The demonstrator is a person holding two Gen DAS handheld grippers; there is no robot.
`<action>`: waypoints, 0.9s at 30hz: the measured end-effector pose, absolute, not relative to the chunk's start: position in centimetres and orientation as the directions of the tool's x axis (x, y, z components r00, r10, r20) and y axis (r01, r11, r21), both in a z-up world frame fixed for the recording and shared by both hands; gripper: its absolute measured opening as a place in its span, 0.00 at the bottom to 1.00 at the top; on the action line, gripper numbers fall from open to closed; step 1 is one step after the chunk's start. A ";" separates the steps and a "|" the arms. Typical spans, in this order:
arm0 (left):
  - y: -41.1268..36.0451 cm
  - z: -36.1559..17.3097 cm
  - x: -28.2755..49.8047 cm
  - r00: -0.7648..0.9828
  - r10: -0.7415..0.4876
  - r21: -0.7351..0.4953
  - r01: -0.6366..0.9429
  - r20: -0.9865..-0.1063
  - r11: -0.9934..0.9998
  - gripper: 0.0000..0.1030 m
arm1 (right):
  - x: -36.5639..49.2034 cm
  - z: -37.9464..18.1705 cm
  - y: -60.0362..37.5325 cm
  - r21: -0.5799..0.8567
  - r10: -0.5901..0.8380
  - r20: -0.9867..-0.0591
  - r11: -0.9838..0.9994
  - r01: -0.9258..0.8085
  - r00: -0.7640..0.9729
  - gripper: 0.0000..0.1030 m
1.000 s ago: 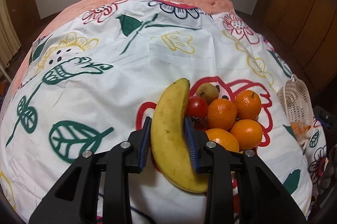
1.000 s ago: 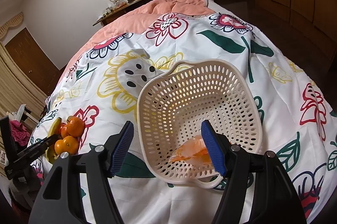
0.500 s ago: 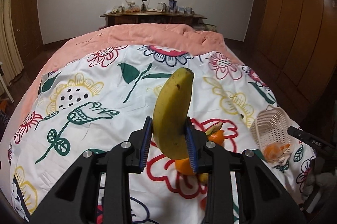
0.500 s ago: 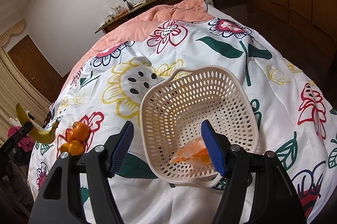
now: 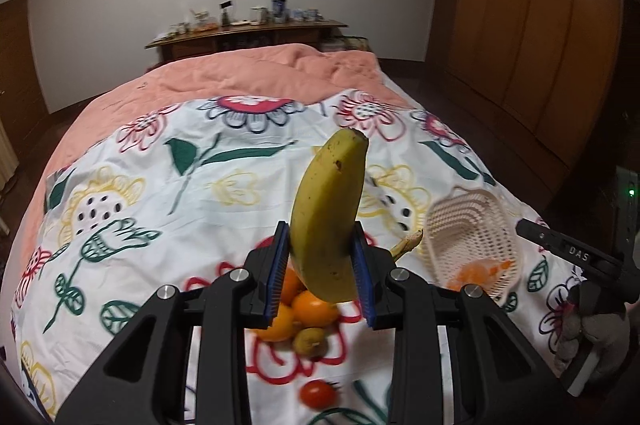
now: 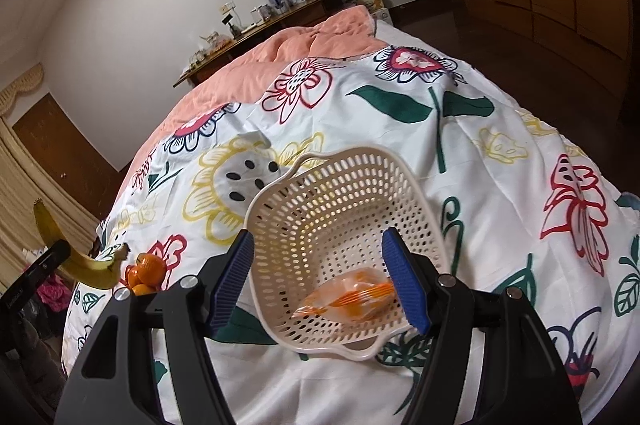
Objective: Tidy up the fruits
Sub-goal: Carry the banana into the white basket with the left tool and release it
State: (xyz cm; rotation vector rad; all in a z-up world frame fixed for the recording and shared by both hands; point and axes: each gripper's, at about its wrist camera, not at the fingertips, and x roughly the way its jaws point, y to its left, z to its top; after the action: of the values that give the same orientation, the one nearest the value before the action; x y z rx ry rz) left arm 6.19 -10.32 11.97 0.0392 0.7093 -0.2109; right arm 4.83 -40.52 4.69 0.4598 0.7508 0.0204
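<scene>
In the left wrist view, the left gripper (image 5: 322,267) is clamping a yellow-green curved banana (image 5: 328,213) between its blue pads, holding it in the air above a pile of round orange mandarins (image 5: 314,307) lying on the white flower-printed bedcover (image 5: 160,185). A small red tomato (image 5: 319,393) is sitting nearer the camera.

In the right wrist view, the right gripper (image 6: 320,285) is standing with its jaws apart on either side of a cream perforated plastic basket (image 6: 340,185), gripping nothing. A clear bag of orange pieces (image 6: 352,299) is lying inside the basket.
</scene>
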 end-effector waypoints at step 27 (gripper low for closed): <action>-25.9 6.9 10.6 0.576 -0.298 -0.006 0.454 -0.762 0.891 0.30 | 4.1 2.6 -45.1 0.464 0.170 -0.651 0.861 0.210 0.740 0.65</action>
State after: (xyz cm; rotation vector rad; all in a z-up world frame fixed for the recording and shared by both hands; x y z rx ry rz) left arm 10.62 -25.88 6.89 0.1982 0.8506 -0.4433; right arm 4.09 -45.09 2.60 0.5465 0.7476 -0.0232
